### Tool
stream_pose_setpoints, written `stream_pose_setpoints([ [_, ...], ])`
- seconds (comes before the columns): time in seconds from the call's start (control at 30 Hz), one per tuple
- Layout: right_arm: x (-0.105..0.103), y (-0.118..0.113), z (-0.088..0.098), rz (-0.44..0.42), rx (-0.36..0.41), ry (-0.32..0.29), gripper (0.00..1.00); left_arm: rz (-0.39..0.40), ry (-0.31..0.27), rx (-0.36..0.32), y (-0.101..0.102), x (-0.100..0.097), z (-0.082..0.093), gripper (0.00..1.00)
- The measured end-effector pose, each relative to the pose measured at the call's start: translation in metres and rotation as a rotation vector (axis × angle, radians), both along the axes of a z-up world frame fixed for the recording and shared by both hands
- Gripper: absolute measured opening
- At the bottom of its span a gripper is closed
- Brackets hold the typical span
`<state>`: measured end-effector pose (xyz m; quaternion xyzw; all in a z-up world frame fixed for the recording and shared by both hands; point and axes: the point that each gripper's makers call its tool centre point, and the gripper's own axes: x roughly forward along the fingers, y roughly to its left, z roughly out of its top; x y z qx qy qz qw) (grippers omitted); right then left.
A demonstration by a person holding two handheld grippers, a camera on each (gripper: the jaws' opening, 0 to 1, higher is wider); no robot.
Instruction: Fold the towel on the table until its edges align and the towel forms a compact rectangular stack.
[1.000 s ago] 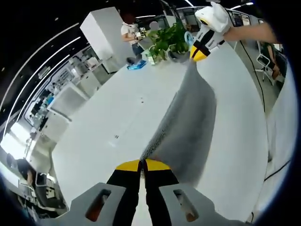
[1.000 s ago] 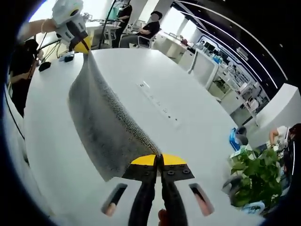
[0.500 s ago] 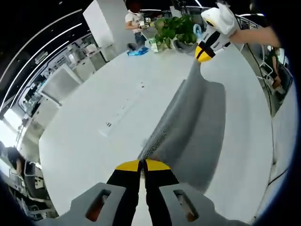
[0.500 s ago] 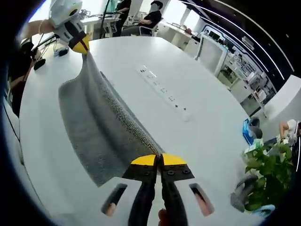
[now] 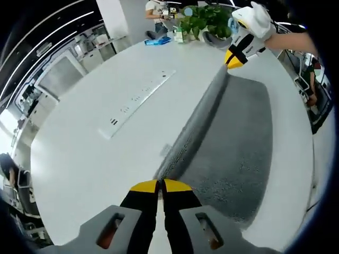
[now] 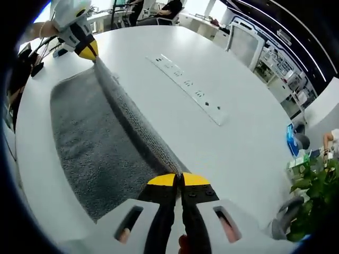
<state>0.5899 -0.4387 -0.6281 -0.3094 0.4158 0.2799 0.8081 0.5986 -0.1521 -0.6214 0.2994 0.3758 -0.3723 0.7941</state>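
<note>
The left gripper (image 5: 160,185) has its yellow-tipped jaws clamped on one corner of the grey towel (image 5: 235,143), and the right gripper (image 6: 178,180) pinches the opposite corner, so a taut edge of nubbly terry runs between them while the rest of the cloth lies spread flat on the table (image 5: 90,159). That table is a broad, smooth white oval with a long white power strip (image 6: 189,91) set into it beside the towel. Beyond it are a leafy green potted plant (image 5: 204,21), white desks and cabinets, and people seated and standing in an open office.
</note>
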Motion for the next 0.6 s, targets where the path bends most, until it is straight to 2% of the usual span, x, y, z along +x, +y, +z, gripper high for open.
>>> stream_pose_setpoints([
  [0.23, -0.003, 0.0, -0.016, 0.02, -0.037, 0.03, 0.0, -0.011, 0.017, 0.019, -0.001, -0.001, -0.014, 0.03],
  [0.33, -0.002, 0.0, -0.014, 0.026, -0.048, 0.024, 0.0, -0.018, 0.018, 0.027, 0.0, -0.002, -0.016, 0.03],
  [0.43, -0.004, -0.001, -0.004, 0.022, -0.042, 0.008, 0.0, -0.028, 0.011, 0.03, 0.002, -0.005, -0.008, 0.03],
  [0.6, -0.015, -0.003, 0.015, 0.015, -0.024, -0.018, 0.0, -0.021, -0.012, 0.002, 0.002, -0.017, 0.016, 0.03],
])
